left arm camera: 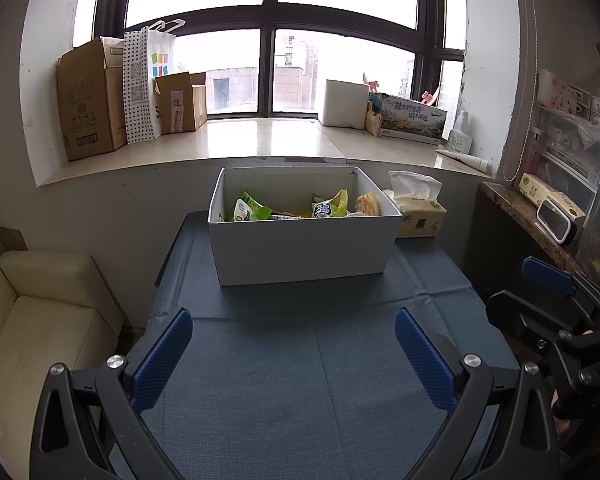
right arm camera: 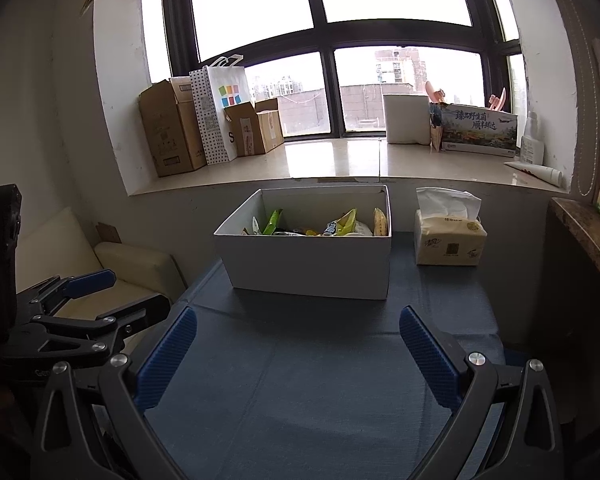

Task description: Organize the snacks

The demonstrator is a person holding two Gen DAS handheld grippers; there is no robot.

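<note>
Big dark-framed window [left arm camera: 268, 40] fills the back wall, w/ a pale stone sill [left arm camera: 260, 140] under it carrying cardboard boxes [left arm camera: 88, 100] and a dotted paper bag [left arm camera: 138, 88] at its left end, a white box and a printed carton [left arm camera: 414, 120] at its right end. Below the sill sits a table under a blue-grey cloth [left arm camera: 300, 360], creased in straight folds; a cream sofa [left arm camera: 40, 320] is left of the table, a stone-topped counter [left arm camera: 532, 216] to its right. On the far part of the cloth, close under the sill, stands the white box [left arm camera: 300, 248], open-topped, long axis running left-right across the table, one long wall facing the cameras. Inside it lie the snack packets [left arm camera: 328, 206], green, yellow and orange wrappers mostly tipped on edge or leaning, tops poking toward the rim; exact count can't be told. Just right of the white box, near but apart, sits a tissue pack [right arm camera: 450, 240] w/ a sheet sticking up. Left gripper [left arm camera: 292, 348] is level over the near cloth, aimed straight at the white box, blue pads [left arm camera: 164, 360] wide apart, nothing between. Right gripper [right arm camera: 298, 348] sits alongside it on the right, same heading, pads [right arm camera: 430, 356] also spread wide and empty. Both are well short of the white box.
</note>
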